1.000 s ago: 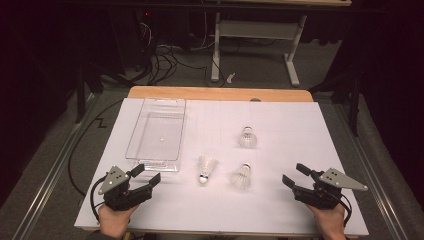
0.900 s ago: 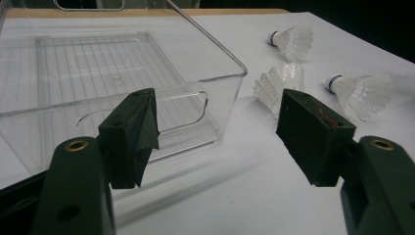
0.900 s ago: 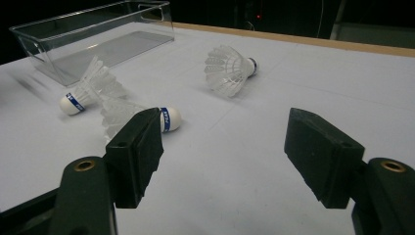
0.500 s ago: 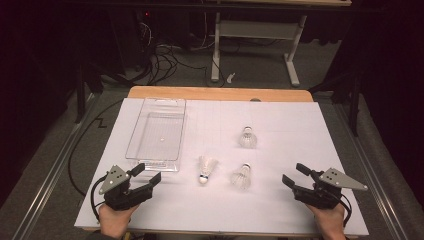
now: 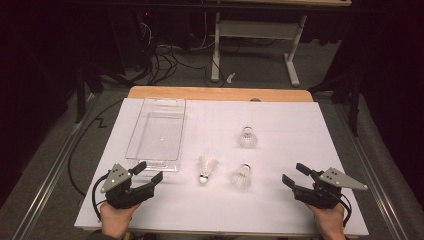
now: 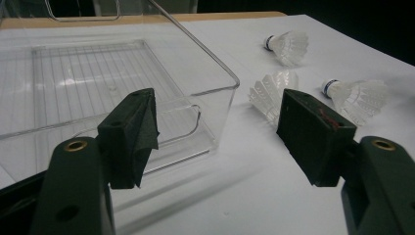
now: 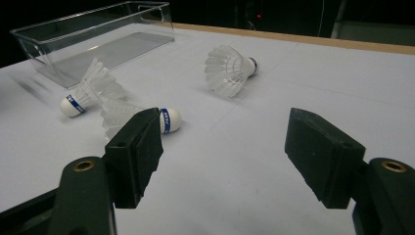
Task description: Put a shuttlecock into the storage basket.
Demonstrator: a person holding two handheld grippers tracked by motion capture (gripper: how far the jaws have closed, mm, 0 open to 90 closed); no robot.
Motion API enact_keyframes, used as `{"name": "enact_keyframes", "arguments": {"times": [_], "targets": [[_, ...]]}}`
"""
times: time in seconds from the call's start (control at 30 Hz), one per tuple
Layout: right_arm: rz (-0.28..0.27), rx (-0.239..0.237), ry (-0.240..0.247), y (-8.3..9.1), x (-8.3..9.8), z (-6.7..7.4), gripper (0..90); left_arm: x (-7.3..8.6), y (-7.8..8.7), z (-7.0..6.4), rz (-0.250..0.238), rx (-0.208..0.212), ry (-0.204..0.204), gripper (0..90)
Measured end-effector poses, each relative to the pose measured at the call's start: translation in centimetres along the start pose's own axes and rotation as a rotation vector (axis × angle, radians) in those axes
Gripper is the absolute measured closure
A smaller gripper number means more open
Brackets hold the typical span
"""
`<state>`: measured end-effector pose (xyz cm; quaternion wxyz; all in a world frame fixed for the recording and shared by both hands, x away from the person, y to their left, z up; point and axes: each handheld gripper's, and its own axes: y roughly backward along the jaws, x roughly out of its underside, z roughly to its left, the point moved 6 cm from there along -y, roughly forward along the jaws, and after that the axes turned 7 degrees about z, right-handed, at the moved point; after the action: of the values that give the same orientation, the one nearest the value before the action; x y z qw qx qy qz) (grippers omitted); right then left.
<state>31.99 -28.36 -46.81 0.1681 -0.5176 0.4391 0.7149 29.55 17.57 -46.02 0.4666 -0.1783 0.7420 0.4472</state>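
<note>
Start position: your left gripper (image 5: pixel 148 171) and right gripper (image 5: pixel 293 174) rest at the near edge of the white-covered table (image 5: pixel 280 120), jaws released and empty. Three white feathered shuttlecocks lie mid-table: one near-left (image 5: pixel 206 166), one near-right (image 5: pixel 241 176), one farther off (image 5: pixel 247 137). The clear plastic rectangular bin (image 5: pixel 159 131) stands empty at far left. Judged next: reach for the nearest shuttlecock, close on its cork and carry it to the bin.
</note>
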Motion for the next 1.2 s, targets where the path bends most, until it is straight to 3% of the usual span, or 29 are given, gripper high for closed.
{"name": "enact_keyframes", "arguments": {"times": [1.1,1.2], "targets": [[0.000,-0.003,-0.007,-0.16,0.00,-0.02,28.4,-0.82,-0.51,-0.63,0.005,0.017,-0.011,31.5],[-0.007,-0.010,-0.025,-0.09,-0.04,-0.05,28.6,-0.99,-0.64,-0.82,0.003,0.019,-0.012,31.5]]}}
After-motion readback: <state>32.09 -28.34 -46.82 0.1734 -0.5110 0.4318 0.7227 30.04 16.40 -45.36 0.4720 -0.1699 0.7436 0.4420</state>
